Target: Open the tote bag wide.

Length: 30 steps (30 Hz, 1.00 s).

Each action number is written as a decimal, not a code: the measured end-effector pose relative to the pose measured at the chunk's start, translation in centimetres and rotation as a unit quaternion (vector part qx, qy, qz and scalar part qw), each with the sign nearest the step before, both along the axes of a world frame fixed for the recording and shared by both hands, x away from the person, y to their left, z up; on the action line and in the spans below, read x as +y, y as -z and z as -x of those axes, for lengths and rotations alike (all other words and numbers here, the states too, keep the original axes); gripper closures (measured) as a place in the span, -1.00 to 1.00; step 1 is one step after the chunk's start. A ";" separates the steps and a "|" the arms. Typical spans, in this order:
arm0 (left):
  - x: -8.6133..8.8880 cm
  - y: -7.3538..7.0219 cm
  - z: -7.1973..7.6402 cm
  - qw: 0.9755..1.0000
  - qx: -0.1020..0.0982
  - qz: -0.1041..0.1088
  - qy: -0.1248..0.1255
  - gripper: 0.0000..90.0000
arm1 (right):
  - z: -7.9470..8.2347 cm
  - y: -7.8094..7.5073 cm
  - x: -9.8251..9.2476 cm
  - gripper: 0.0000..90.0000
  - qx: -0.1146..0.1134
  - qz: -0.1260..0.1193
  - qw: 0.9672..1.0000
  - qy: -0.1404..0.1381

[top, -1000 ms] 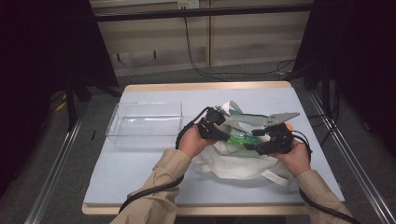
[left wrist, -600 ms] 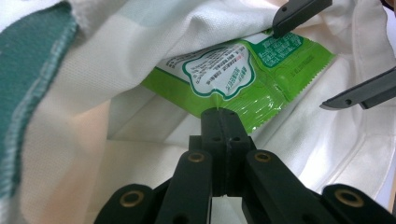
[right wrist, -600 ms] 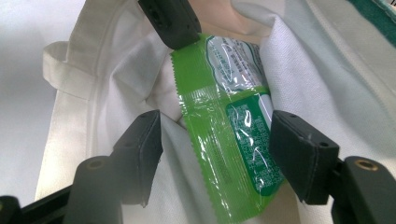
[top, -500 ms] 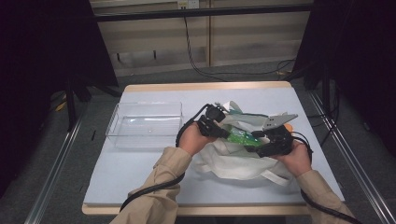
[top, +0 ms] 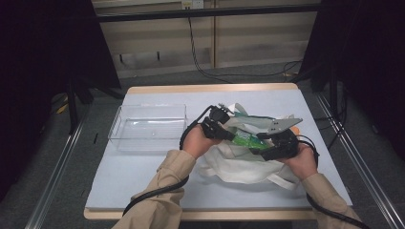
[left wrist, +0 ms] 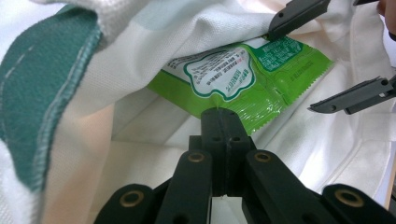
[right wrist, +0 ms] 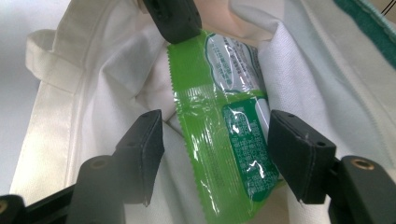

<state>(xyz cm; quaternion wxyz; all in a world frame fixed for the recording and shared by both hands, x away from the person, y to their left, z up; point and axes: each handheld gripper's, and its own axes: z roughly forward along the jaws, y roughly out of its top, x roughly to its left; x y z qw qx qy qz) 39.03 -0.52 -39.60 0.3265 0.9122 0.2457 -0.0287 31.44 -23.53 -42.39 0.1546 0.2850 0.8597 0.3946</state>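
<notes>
Judging the green packet as light, crinkly and slick while it lay half inside the white cloth bag, I saw my left gripper pinched shut on its sealed edge and my right gripper open astride it, untouching.

Green packet with white label, cream bag trimmed green

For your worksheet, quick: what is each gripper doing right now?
Left gripper: shut on the green packet.
Right gripper: open, jaws either side of the packet, not pressing.
</notes>
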 end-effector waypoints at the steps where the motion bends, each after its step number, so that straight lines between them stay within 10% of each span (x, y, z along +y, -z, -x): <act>1: -0.1 0.0 0.1 1.000 0.003 0.006 -0.001 1.00 | 0.0 0.0 0.0 -0.20 -0.002 0.001 1.000 0.001; 14: 0.0 -0.7 0.4 1.000 -0.002 0.011 0.007 1.00 | 0.0 0.1 0.1 -0.13 -0.028 0.019 0.999 0.015; 22: 0.2 -0.5 0.4 1.000 -0.008 0.021 0.015 1.00 | -0.1 0.0 -0.2 0.36 -0.048 0.035 0.998 0.026; 25: 0.5 -0.5 0.4 0.999 -0.016 0.034 0.014 1.00 | -0.2 0.0 -0.5 1.00 -0.047 0.050 0.997 0.040; 30: 0.6 -0.2 0.6 0.999 -0.020 0.019 0.031 0.96 | -0.9 0.5 -1.5 1.00 -0.027 0.054 0.996 0.061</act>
